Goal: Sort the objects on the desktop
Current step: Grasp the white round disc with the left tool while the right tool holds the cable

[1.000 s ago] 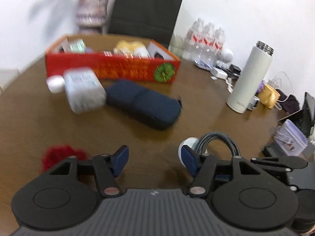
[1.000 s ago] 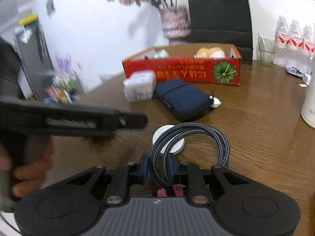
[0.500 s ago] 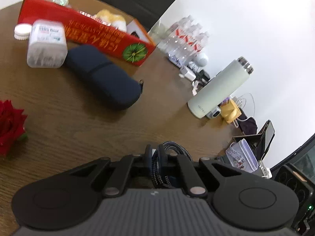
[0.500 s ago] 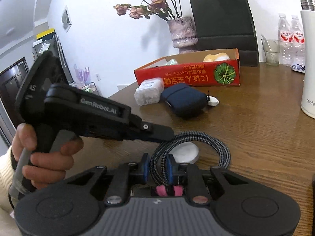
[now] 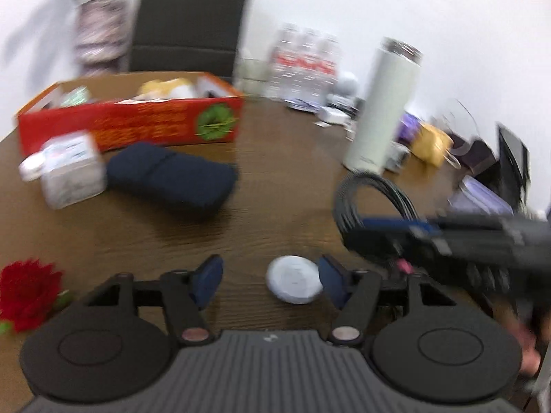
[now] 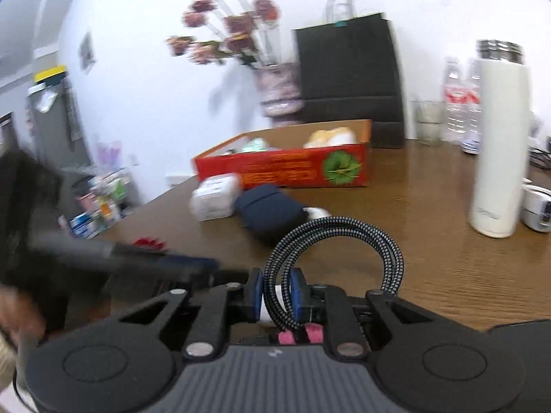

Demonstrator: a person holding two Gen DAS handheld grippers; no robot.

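Note:
My right gripper (image 6: 277, 292) is shut on a coil of black-and-white braided cable (image 6: 330, 222), which loops up above its blue pads. In the left wrist view that coil (image 5: 375, 186) hangs at the right, held by the blurred right gripper (image 5: 365, 229). My left gripper (image 5: 270, 277) is opening. A white round disc (image 5: 294, 284) lies on the table between its fingers, close to the right pad, and the pads do not press on it. The red cardboard box (image 5: 131, 127) with items inside stands at the back left.
A navy pouch (image 5: 172, 179), a white plastic box (image 5: 72, 172) and a red flower (image 5: 27, 292) lie on the brown table. At the right stands a white thermos (image 5: 382, 110), with clutter behind it. Water bottles, a vase and a black bag line the back.
The left jaws, seen shut around the cable half a second ago, now stand apart over the white disc. The right gripper has carried the coil up and to the right.

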